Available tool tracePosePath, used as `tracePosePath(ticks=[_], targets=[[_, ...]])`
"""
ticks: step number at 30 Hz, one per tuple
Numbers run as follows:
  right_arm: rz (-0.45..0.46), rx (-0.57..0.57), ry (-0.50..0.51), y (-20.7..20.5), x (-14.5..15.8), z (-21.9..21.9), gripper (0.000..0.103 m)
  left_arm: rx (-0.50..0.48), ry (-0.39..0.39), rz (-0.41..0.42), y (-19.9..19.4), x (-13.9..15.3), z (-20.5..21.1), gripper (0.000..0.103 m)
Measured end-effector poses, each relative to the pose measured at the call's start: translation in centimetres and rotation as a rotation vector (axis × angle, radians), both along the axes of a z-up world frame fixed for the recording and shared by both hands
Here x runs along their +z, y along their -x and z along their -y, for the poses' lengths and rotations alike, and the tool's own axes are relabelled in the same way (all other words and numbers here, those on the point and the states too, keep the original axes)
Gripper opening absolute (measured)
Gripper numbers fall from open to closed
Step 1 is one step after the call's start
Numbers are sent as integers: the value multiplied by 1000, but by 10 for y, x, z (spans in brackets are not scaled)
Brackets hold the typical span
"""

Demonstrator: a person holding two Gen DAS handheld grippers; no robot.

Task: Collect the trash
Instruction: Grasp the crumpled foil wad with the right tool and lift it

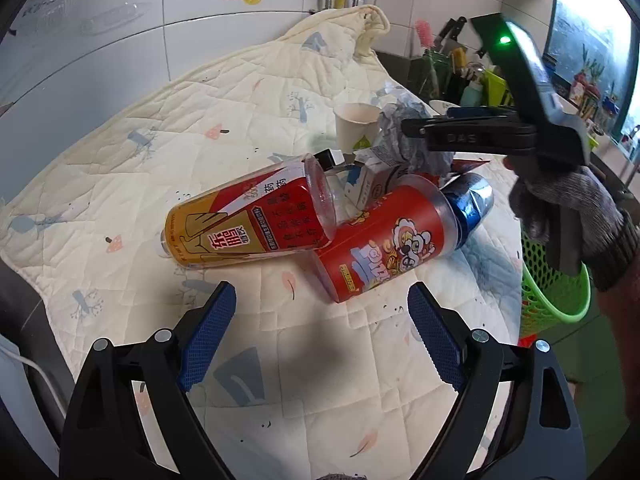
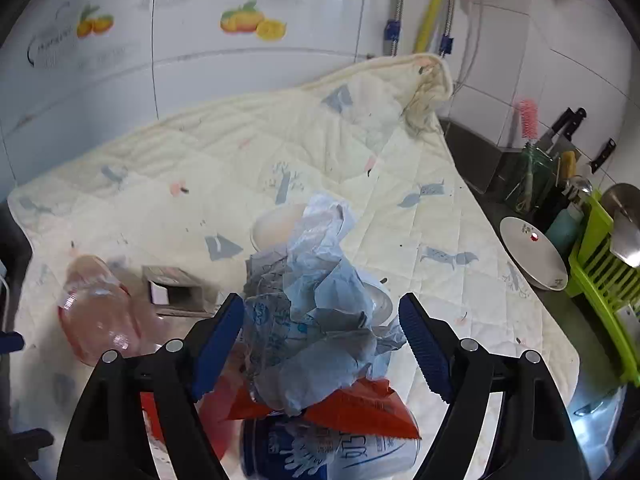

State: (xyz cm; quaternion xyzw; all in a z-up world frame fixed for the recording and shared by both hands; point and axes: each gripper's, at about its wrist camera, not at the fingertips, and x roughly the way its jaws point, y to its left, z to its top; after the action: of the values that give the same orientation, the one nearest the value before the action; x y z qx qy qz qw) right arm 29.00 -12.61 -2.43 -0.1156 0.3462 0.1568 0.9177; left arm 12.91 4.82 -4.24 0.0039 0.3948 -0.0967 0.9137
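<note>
Trash lies in a heap on a cream quilt (image 1: 192, 120): a yellow-and-red bottle (image 1: 240, 224) on its side, a red printed tube (image 1: 380, 248), a blue can (image 1: 472, 200), a white carton (image 1: 372, 180), a paper cup (image 1: 356, 124) and a crumpled pale-blue plastic bag (image 1: 404, 136). My left gripper (image 1: 322, 300) is open and empty just short of the bottle and tube. My right gripper (image 2: 322, 312), seen sideways as the right gripper (image 1: 416, 122), is open astride the plastic bag (image 2: 312, 300). Its left pad (image 2: 224, 332) brushes the bag; the right pad stands apart. A red wrapper (image 2: 360, 404) and the blue can (image 2: 320, 448) lie beneath.
A green mesh basket (image 1: 556, 292) hangs off the quilt's right edge below a gloved hand (image 1: 572, 208). A plate (image 2: 532, 252), a green dish rack (image 2: 600, 264) and knives (image 2: 564, 124) stand to the right. A tiled wall (image 2: 240, 72) is behind.
</note>
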Motion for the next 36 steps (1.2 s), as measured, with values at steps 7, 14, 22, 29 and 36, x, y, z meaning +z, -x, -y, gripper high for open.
tracePosePath(ticks=[7, 14, 22, 29, 36], targets=[[-42, 5, -14, -5, -8, 1, 77, -16, 13, -1, 0, -3, 1, 87], [-40, 20, -16, -4, -8, -3, 66, -28, 17, -1, 0, -6, 2, 87], [0, 12, -90, 12, 3, 3, 47, -94, -28, 37, 0, -3, 13, 87], [38, 15, -181, 32, 25, 18, 44, -231, -86, 72, -10, 2, 39, 87], [96, -7, -265, 67, 52, 46, 44, -324, -124, 62, -31, -4, 59, 87]])
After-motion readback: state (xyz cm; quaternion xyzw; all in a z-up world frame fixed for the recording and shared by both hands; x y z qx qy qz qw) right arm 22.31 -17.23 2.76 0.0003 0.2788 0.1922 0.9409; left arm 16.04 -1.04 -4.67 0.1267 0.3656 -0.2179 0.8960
